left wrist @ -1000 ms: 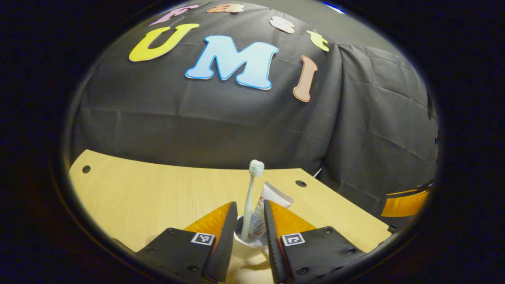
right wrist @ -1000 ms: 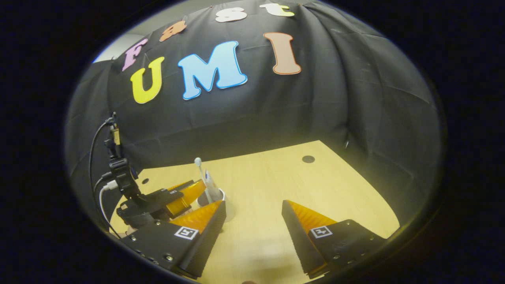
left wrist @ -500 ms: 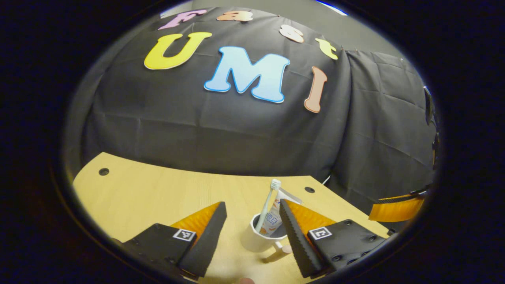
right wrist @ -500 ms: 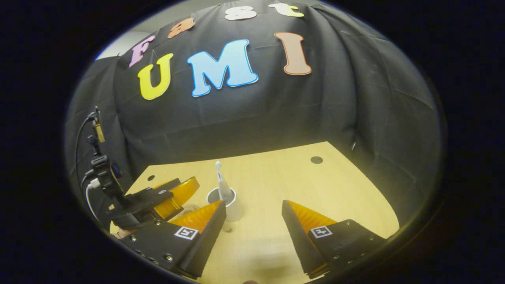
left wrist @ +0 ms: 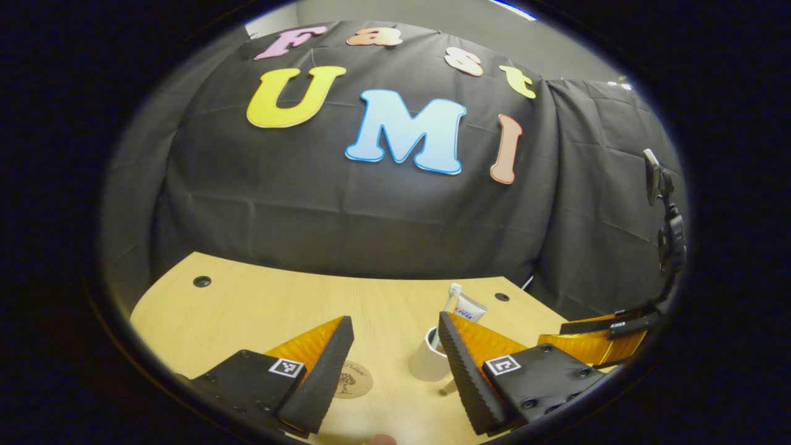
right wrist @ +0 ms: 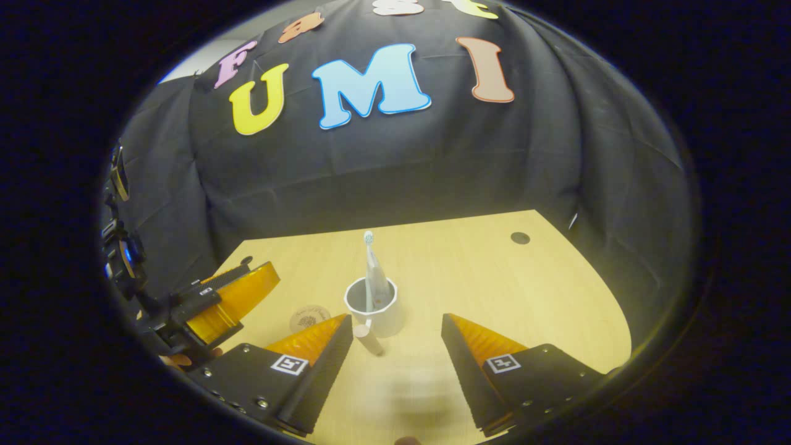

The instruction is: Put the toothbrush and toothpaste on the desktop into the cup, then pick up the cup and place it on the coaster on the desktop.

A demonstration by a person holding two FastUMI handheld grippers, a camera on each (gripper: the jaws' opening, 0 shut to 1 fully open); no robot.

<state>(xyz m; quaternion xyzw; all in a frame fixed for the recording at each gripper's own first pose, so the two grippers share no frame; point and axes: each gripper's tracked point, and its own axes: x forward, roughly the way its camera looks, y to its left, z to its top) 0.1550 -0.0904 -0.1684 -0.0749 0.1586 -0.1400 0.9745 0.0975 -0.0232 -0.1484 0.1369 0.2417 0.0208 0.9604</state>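
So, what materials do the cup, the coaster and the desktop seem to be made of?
Cup: probably plastic or ceramic; plain white, smooth wall, cannot tell which. Coaster: looks like wood or cork; matte tan disc with a dark printed drawing. Desktop: pale wood or laminate, faint straight grain lines.

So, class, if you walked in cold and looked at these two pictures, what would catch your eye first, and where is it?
First the white cup standing mid-desk, with the toothbrush and toothpaste sticking up out of it. Then the round coaster lying bare on the wooden desk, just left of the cup in the right gripper view. The right gripper gapes open in front of the cup, touching nothing.
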